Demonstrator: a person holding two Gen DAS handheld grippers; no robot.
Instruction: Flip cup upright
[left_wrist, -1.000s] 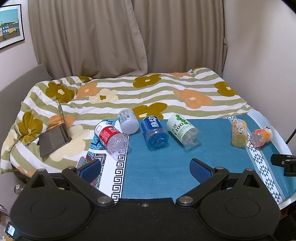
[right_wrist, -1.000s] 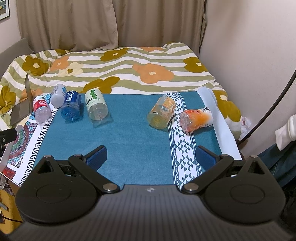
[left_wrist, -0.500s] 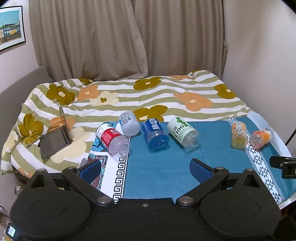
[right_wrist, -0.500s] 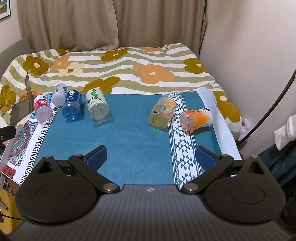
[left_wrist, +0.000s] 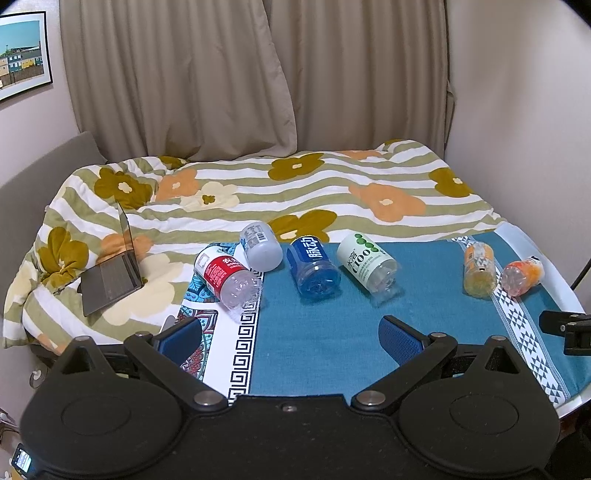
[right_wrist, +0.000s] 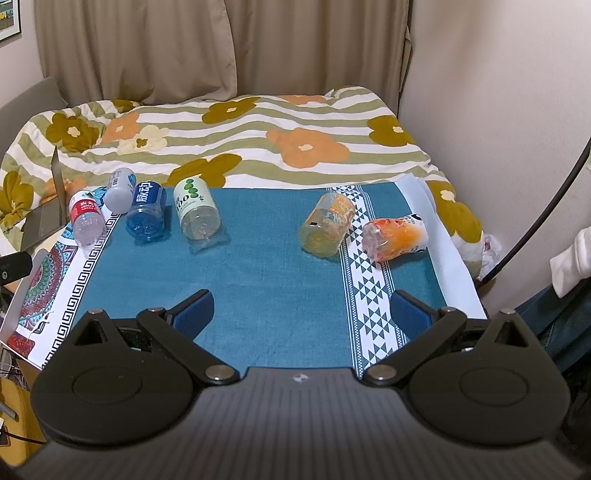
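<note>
On the teal cloth: six cut-off bottle cups are seen lying on their sides, none upright.
Red-label cup (left_wrist: 226, 277): laid at the left edge of the row, over the cloth's patterned border, its clear base turned toward the camera.
Grey cup (left_wrist: 259, 246): placed just behind and right of the red-label cup, very close to it; contact cannot be told.
Blue cup (left_wrist: 313, 266): set in the middle of the left-wrist frame, near the grey cup.
White-green cup (left_wrist: 366, 263): found just right of the blue cup, tilted diagonally, apart from it.
Yellow-orange cup (right_wrist: 327, 225): shown right of centre in the right-wrist frame, well apart from the white-green cup.
Orange cup (right_wrist: 394, 236): laid on the triangle-patterned band, just beside the yellow-orange cup.
Left gripper (left_wrist: 291, 334): held over the near edge of the cloth at the bottom of its frame, jaws spread wide, nothing between the blue pads (left_wrist: 400, 336).
Right gripper (right_wrist: 303, 313): held low over the near part of the cloth, jaws likewise released and grasping nothing.
Teal cloth (right_wrist: 258, 280): spread flat over the table.
Floral quilt (left_wrist: 295, 192): seen behind the cloth, across the upper middle.
Laptop (left_wrist: 112, 273): left open on the quilt at the left of the left-wrist frame.
Curtains (left_wrist: 258, 74): hung along the top.
</note>
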